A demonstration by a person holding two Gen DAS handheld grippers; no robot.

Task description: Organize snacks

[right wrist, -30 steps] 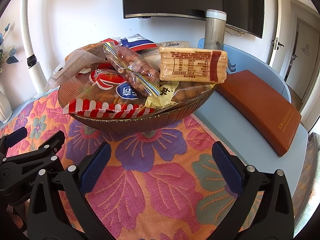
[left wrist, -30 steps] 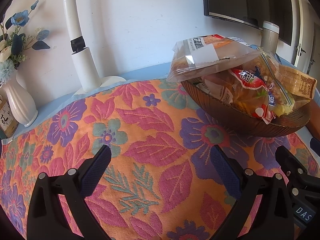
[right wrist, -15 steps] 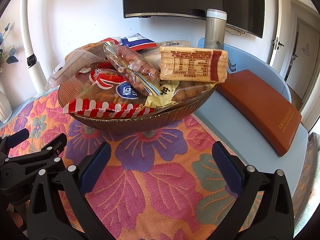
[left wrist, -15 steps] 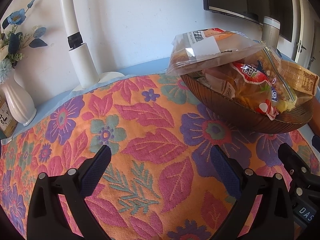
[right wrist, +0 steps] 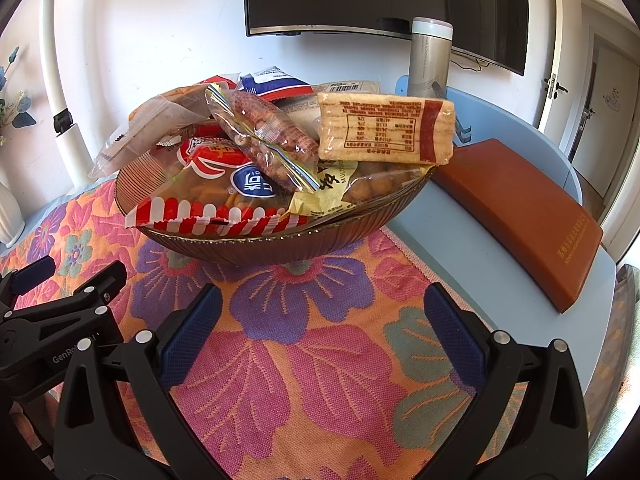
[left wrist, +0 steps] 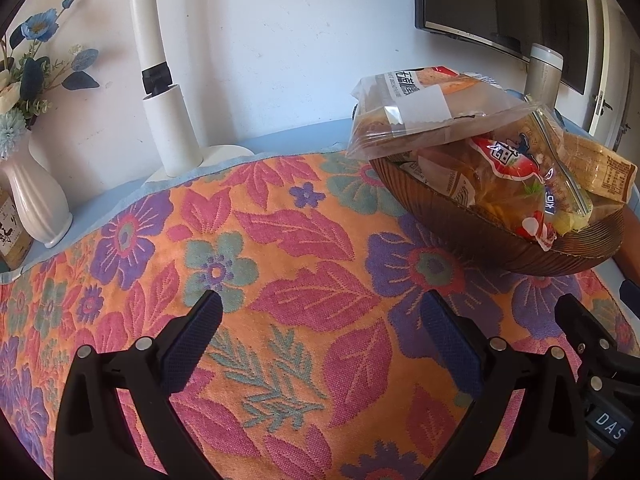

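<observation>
We hold two grippers low over a table (right wrist: 480,240) draped with an orange floral cloth (left wrist: 280,240). The left gripper (left wrist: 320,320) has its two blue-padded fingers spread wide apart with nothing between them, only cloth beneath. The right gripper (right wrist: 320,312) is likewise spread wide and empty.

Ahead of the right gripper sits a ribbed brown bowl (right wrist: 280,244) resting on the cloth, heaped with snack packets. A red-and-white striped bag (right wrist: 224,200) lies at the front, its edge hanging over the rim. A clear bag of peanuts (right wrist: 264,136) leans across the middle, and a pale wafer packet (right wrist: 384,128) with a printed label sits on top at the right. A clear bread packet (left wrist: 420,116) overhangs the bowl's left side.

Behind the bowl stands a tall grey bottle (right wrist: 428,60). To the right a brown leather-like folder (right wrist: 520,208) lies flat on the blue table; we cannot tell whether it is a book or a case. At far left stands a white vase (left wrist: 36,196) of blue flowers.
</observation>
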